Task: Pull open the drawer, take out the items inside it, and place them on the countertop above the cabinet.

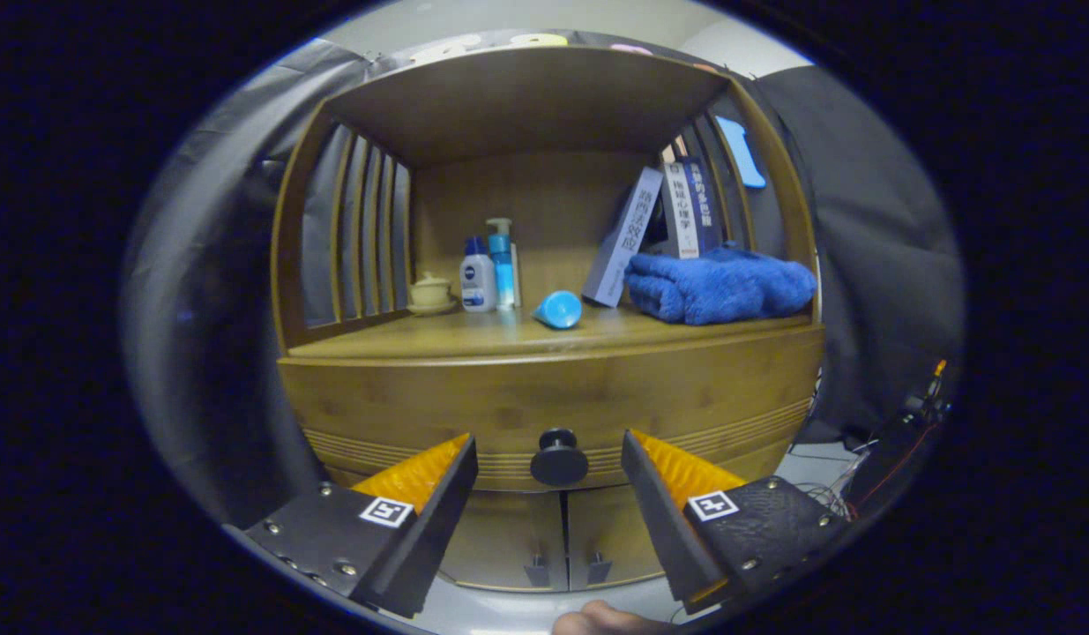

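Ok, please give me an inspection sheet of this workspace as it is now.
Surface: wooden countertop, bare at the front edge.
Job's things: drawer closed; black knob between the open fingers, just ahead, untouched.
Clutter: lidded cup, lotion bottle, blue pump bottle, blue cone-shaped cup on its side, leaning books, folded blue towel.
Grippers: gripper open, empty.
Cables: wires beside the cabinet.
Surroundings: lower cabinet doors shut; black cloth wall.
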Available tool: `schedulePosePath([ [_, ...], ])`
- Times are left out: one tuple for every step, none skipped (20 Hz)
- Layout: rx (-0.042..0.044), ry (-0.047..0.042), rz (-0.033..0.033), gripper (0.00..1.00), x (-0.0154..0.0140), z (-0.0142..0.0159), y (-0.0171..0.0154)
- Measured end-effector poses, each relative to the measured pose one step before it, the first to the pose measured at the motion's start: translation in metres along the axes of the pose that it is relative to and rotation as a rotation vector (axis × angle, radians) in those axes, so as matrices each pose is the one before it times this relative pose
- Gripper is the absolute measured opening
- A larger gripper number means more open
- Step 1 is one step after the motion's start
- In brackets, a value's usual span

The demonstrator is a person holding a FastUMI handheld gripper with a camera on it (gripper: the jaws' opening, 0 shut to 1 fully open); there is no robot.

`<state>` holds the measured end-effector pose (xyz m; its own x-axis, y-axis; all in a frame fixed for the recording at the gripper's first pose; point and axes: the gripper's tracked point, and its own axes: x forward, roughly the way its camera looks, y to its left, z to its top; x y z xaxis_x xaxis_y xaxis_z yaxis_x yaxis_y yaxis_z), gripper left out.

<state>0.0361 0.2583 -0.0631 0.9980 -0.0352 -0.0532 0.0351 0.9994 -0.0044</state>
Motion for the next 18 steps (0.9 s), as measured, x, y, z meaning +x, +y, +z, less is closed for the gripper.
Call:
schedulePosePath([
  [-0.00938, -0.00853, 0.01656, 0.98, -0.01773, 0.00722, 0.00270],
  [0.00426, -0.01865, 0.01381, 0.98, -0.01623, 0.00887, 0.00065],
  [0.00638, -0.01587, 0.00023, 0.98, -0.01561, 0.00865, -0.00351],
  [0.02850, 0.00711, -0.01927, 0.98, -0.01463, 0.00436, -0.00427],
  [0.02175, 0.02414, -0.02296, 0.98, -0.01940, 0.00492, -0.00793],
  [0.02639, -0.02785, -0.00444, 0.98, -0.01616, 0.01289, -0.00053],
  [0.02082, -0.04569, 0.02166, 0.98, -0.00985, 0.01669, 0.00390],
  [0.00625, 0.00015, 0.01441, 0.99, -0.00377, 0.01014, 0.00353],
  [0.00150, 0.03428, -0.00542, 0.99, -0.01147, -0.00033, -0.00236],
  [-0.01098, 0.00799, 0.00517, 0.99, -0.01796, 0.00909, -0.00395],
  [-0.01518, -0.00771, 0.00860, 0.99, -0.00899, 0.01257, -0.00048],
  [-0.01498, 0.00532, 0.00920, 0.99, -0.00900, 0.00970, -0.00164],
  [-0.02259, 0.00979, -0.00112, 0.99, -0.00667, 0.00532, -0.00414],
  [-0.02231, 0.00301, -0.00465, 0.99, -0.00854, 0.00956, -0.00616],
  [-0.00449, -0.01932, -0.01325, 0.99, -0.00771, 0.01309, -0.00759],
  [0.00717, -0.02416, -0.01461, 0.99, -0.00541, 0.01384, -0.00747],
  [0.01303, -0.01880, -0.01441, 0.99, -0.00642, 0.01052, -0.00821],
  [0.00971, -0.00768, -0.01769, 0.99, -0.00621, 0.00693, -0.00875],
])
